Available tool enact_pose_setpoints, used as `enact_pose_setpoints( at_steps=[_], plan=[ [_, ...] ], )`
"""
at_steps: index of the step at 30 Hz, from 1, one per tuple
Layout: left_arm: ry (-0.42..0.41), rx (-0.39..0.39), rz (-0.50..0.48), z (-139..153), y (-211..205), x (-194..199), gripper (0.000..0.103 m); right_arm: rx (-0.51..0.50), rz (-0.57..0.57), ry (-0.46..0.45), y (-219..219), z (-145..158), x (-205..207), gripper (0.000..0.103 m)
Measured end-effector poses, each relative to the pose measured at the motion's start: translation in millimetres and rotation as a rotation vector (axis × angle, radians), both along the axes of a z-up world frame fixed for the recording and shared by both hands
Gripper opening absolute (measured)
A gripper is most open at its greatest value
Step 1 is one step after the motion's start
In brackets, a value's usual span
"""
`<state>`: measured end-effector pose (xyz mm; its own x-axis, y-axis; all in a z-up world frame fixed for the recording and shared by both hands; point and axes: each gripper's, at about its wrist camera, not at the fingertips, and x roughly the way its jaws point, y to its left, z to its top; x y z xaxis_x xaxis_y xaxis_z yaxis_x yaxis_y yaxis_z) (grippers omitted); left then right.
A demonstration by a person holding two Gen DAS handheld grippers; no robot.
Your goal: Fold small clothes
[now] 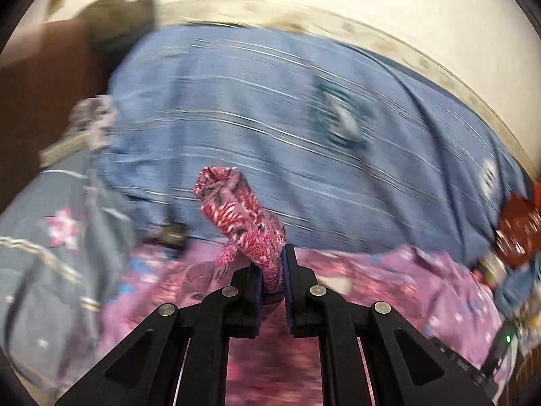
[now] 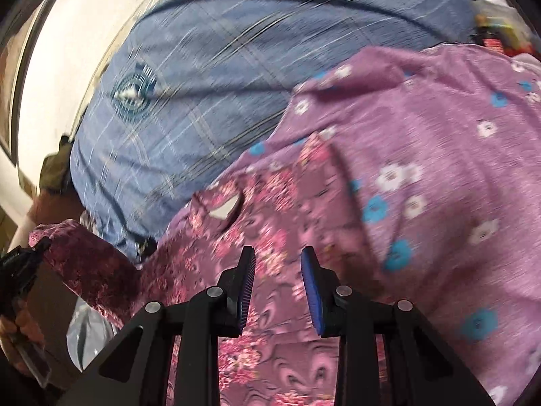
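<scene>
Filling most of both views, a blue checked sheet (image 1: 270, 128) lies rumpled and streaked by motion blur, with a round teal print (image 1: 339, 116) near its 1 o'clock part in the left view. A cream wall (image 1: 389, 3) curves along the top of that view, its marks too smeared to read. Below the sheet spreads a purple floral cloth (image 2: 422, 155) with white and blue flowers; its far right edge is cut off in the right view. On that cloth, at 6 o'clock, lies the pink floral garment (image 2: 270, 203), and its lower part is hidden behind the right gripper. At 8 o'clock in the left view sits a grey garment (image 1: 61, 237) with a pink flower, too blurred to make out. Red and dark items (image 1: 517, 233) at 3 o'clock there cannot be identified.

The left gripper (image 1: 272, 270) points down at a slant, its jaws pinched tight on a bunched fold of the pink floral garment, which stands up toward 12 o'clock from the tips. The right gripper (image 2: 278, 264) also tilts down over the pink floral garment; its jaws stand narrowly apart, with nothing between the 2 pads (image 2: 312, 291).
</scene>
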<state>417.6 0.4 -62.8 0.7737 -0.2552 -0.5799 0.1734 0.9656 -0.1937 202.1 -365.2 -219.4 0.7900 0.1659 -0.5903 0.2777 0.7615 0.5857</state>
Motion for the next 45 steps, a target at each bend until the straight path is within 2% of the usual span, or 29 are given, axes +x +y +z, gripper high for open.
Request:
enact_pose_setpoints(
  at_steps=[6, 9, 11, 12, 15, 16, 18, 20, 24, 27, 29, 31, 34, 35, 38, 39, 42, 45],
  plan=[
    [0.09, -0.012, -0.161, -42, -110, -5, 0.009, 0.085, -0.104, -0.037, -45, 7, -16, 0.031],
    [0.186, 0.031, -0.233, -78, -156, -6, 0.013, 0.133, -0.134, -0.05, -63, 7, -22, 0.031],
    [0.232, 0.03, -0.283, -91, -164, -6, 0.02, 0.152, -0.135, -0.055, -67, 8, -23, 0.031],
    [0.234, 0.023, -0.299, -93, -163, -6, 0.027, 0.162, -0.13, -0.057, -68, 9, -23, 0.032],
    [0.152, -0.008, -0.29, -80, -139, -12, 0.055, 0.157, -0.112, -0.057, -62, 11, -19, 0.037],
    [0.128, -0.016, -0.275, -75, -126, -12, 0.059, 0.153, -0.1, -0.054, -59, 10, -18, 0.038],
    [0.1, -0.001, -0.223, -66, -104, -23, 0.06, 0.158, -0.045, -0.032, -46, 8, -8, 0.045],
    [0.108, 0.021, -0.167, -66, -76, -25, 0.06, 0.156, 0.008, 0.002, -33, 3, 2, 0.05],
    [0.15, 0.082, -0.016, -78, -24, -35, 0.06, 0.104, 0.066, 0.076, -4, -8, 22, 0.054],
    [0.19, 0.162, 0.088, -101, 11, -35, 0.06, 0.078, 0.077, 0.1, 12, -18, 36, 0.055],
    [0.218, 0.188, 0.137, -114, 27, -34, 0.06, 0.055, 0.068, 0.132, 20, -25, 44, 0.057],
    [0.267, 0.19, 0.159, -131, 33, -28, 0.06, 0.015, 0.053, 0.184, 30, -34, 53, 0.057],
    [0.37, 0.257, 0.173, -166, 29, -16, 0.06, -0.108, 0.053, 0.199, 51, -32, 59, 0.057],
    [0.386, 0.266, 0.162, -174, 25, -13, 0.06, -0.139, 0.076, 0.204, 58, -31, 62, 0.053],
    [0.326, 0.317, 0.164, -176, 7, -18, 0.06, -0.182, 0.113, 0.207, 68, -29, 64, 0.018],
    [0.332, 0.338, 0.162, -173, 1, -18, 0.059, -0.205, 0.11, 0.197, 71, -27, 63, 0.013],
    [0.315, 0.329, 0.121, -161, 3, -22, 0.058, -0.265, 0.089, 0.162, 75, -14, 58, 0.011],
    [0.211, 0.321, 0.129, -132, 8, -40, 0.059, -0.304, 0.063, 0.104, 71, 2, 50, 0.01]
  ],
)
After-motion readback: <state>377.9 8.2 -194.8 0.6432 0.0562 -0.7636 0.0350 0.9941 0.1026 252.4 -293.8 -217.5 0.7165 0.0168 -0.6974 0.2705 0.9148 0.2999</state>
